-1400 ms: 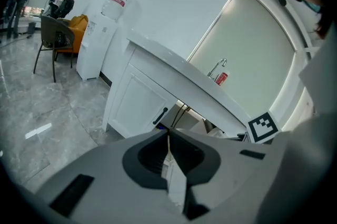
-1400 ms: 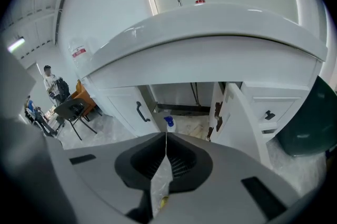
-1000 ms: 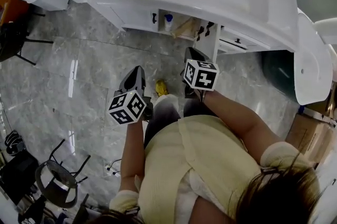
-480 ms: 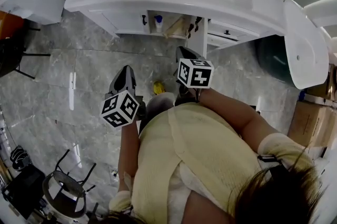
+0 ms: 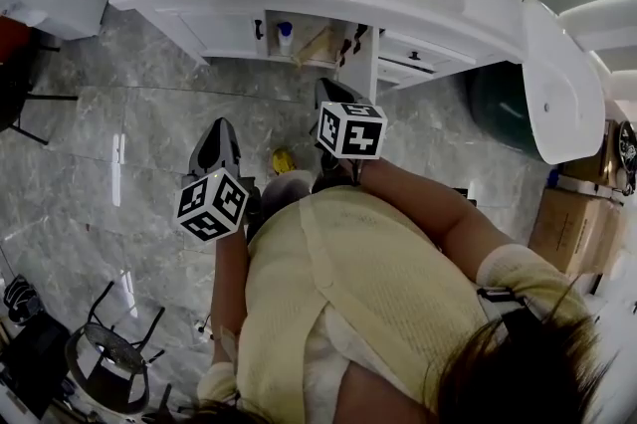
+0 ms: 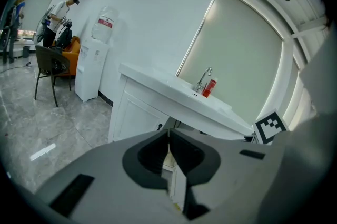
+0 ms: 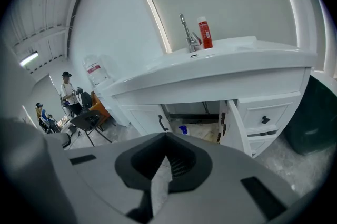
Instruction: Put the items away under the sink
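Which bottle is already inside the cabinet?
The blue-capped bottle, in the open cabinet below the sink; the red bottle stands on top, beside the faucet.

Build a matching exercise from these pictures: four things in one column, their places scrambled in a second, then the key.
Things
1. red bottle
2. blue-capped bottle
3. water dispenser
4. small yellow object

Places
A. on the floor
B. inside the open cabinet
C. on the sink top, beside the faucet
D. against the wall, near a chair

Pairs: 1-C, 2-B, 3-D, 4-A
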Demonstrator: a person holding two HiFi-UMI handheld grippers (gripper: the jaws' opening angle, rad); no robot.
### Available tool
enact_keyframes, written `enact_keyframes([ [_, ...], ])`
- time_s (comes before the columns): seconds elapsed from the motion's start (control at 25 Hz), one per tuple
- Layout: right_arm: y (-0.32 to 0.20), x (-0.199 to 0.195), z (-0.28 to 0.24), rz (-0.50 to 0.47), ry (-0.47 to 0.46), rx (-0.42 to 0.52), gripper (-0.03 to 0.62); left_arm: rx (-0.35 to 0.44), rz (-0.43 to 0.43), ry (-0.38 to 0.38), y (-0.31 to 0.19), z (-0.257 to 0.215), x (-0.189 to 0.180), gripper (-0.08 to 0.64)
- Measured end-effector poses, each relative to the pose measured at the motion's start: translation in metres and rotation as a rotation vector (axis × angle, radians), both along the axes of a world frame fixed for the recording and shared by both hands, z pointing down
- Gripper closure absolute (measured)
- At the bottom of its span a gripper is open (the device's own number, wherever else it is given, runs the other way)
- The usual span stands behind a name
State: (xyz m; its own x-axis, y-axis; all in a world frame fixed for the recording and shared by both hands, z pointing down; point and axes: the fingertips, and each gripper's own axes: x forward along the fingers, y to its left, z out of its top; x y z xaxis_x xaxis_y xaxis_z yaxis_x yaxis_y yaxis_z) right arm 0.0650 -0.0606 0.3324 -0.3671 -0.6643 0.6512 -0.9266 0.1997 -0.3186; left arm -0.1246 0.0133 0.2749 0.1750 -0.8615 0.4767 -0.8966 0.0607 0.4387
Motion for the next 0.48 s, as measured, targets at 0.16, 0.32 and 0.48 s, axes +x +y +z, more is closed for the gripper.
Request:
enact_keyframes([
  [0.16, 0.006, -0.003, 0.005, -0.008, 0.008, -0.014, 0.566, -0.017, -0.004, 0.007, 0.006, 0.005, -0.003, 0.514],
  [0.32, 0.006, -0.005, 0.009, -0.002, 0.013, -0.021, 0.566, -0.028, -0.002, 0.009, 0.007, 0.01, -0.007, 0.514],
  [0.48, 0.001, -0.008, 0.009, -0.001, 0.019, -0.01, 0.566, -0.028, 0.004, 0.007, 0.002, 0.011, -0.012, 0.514],
])
